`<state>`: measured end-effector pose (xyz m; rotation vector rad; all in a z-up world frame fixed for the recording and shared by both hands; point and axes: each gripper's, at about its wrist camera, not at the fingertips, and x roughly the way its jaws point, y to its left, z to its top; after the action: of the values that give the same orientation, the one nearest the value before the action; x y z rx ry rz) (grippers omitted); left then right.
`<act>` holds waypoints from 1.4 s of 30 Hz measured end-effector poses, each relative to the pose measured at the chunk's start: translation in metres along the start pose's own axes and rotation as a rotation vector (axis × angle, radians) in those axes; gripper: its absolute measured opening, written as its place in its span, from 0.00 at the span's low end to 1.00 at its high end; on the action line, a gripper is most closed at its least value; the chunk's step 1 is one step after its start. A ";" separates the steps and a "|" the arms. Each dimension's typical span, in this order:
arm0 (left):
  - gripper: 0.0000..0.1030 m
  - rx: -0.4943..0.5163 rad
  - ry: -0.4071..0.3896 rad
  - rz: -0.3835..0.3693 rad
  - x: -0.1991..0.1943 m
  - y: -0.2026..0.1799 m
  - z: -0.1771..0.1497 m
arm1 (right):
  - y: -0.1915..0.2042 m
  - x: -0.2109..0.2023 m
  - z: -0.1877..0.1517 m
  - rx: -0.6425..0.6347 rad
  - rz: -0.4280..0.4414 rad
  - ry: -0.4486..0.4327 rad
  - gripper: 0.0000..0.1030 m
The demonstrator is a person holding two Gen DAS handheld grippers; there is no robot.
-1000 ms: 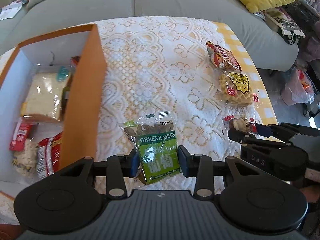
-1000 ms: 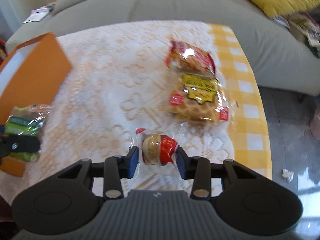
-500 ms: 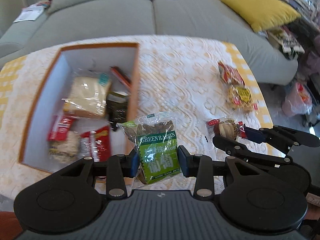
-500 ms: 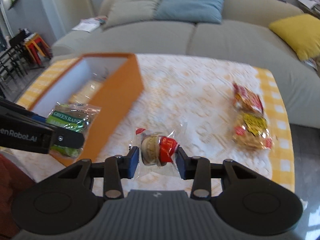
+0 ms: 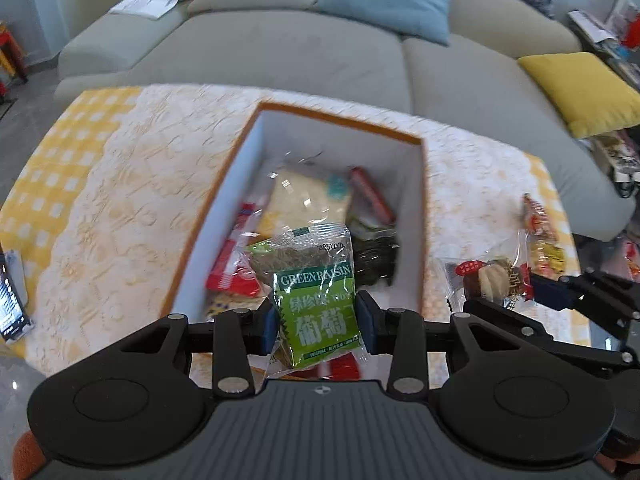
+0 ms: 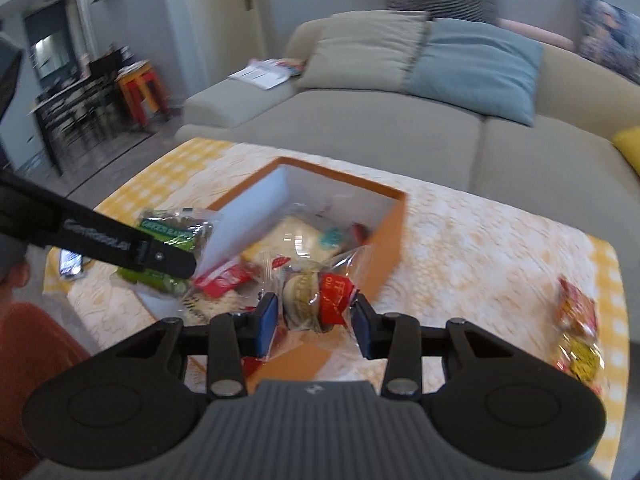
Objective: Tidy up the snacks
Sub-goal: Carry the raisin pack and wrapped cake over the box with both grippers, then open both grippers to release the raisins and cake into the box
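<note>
Left wrist view, left gripper [image 5: 316, 322] pinching "GREEN RAISIN" packet [image 5: 314, 300]

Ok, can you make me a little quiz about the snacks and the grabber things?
1. True or false: the left gripper is empty.
2. What does the right gripper pinch? A) round wrapped cake B) phone C) pillow
3. What colour is the outside of the box?

Key:
1. False; it holds the green raisin packet.
2. A
3. Orange
</note>
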<state>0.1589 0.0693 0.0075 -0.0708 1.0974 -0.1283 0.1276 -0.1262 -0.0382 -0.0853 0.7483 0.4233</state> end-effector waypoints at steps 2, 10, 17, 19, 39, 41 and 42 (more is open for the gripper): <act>0.43 -0.005 0.006 0.003 0.008 0.008 0.001 | 0.009 0.015 0.006 -0.043 0.020 0.028 0.38; 0.43 0.052 0.072 0.007 0.051 0.016 0.020 | 0.043 0.079 0.019 -0.290 0.035 0.196 0.38; 0.43 0.098 0.136 0.010 0.084 0.016 0.029 | 0.045 0.122 0.019 -0.435 0.044 0.348 0.38; 0.43 0.107 0.150 0.008 0.094 0.017 0.031 | 0.043 0.130 0.019 -0.458 0.044 0.372 0.38; 0.59 0.119 0.223 0.026 0.135 0.023 0.026 | 0.052 0.159 0.009 -0.583 0.069 0.477 0.40; 0.59 0.120 0.220 0.039 0.134 0.023 0.026 | 0.052 0.160 0.009 -0.585 0.065 0.479 0.41; 0.60 0.121 0.215 0.041 0.133 0.022 0.026 | 0.051 0.163 0.009 -0.582 0.062 0.478 0.43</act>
<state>0.2431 0.0723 -0.1013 0.0758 1.3028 -0.1676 0.2192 -0.0219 -0.1379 -0.7307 1.0781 0.6829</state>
